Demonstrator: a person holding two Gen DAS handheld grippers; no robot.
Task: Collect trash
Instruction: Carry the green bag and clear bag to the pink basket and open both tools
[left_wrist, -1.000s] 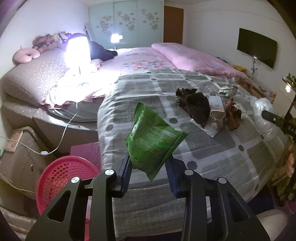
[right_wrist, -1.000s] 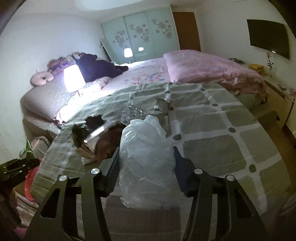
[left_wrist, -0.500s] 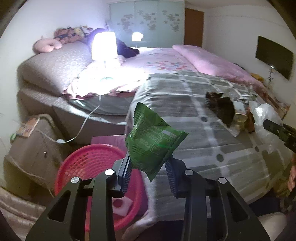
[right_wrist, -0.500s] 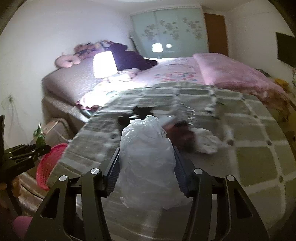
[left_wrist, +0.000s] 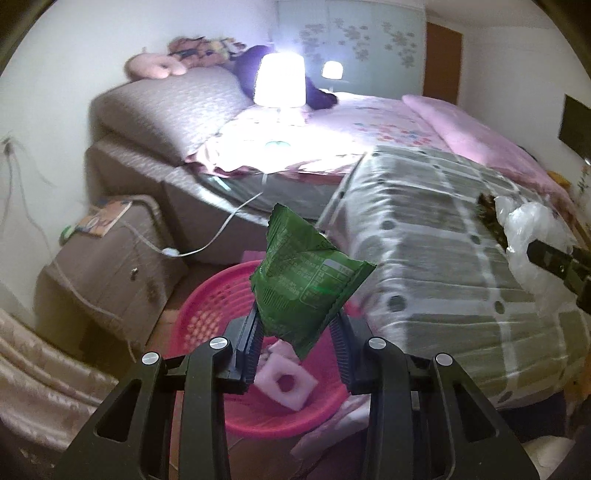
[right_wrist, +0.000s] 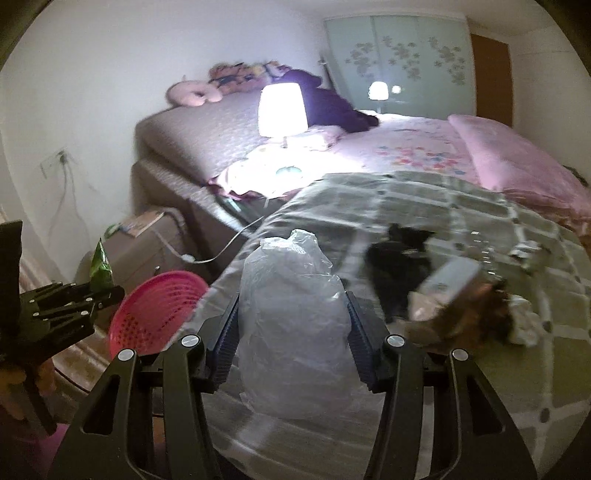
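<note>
In the left wrist view, the left gripper (left_wrist: 295, 332) held a green snack wrapper (left_wrist: 306, 280) at frame centre, above the pink basket (left_wrist: 207, 306); a light wrapper could drift past the rim if released early.

In the right wrist view, the right gripper (right_wrist: 291, 328) clamped a clear plastic bag (right_wrist: 291, 314) at lower centre, over the checked blanket (right_wrist: 461, 376); the basket lay at the left, so the bag could fall short.

The trash pile (right_wrist: 461, 295) on the bed is too blurred to identify.

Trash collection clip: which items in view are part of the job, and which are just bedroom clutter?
Job items:
- green snack wrapper in left gripper
- clear plastic bag in right gripper
- pink basket
- trash pile on checked blanket

Just lying about:
- lit lamp
- plush toys
- pink quilt
</note>
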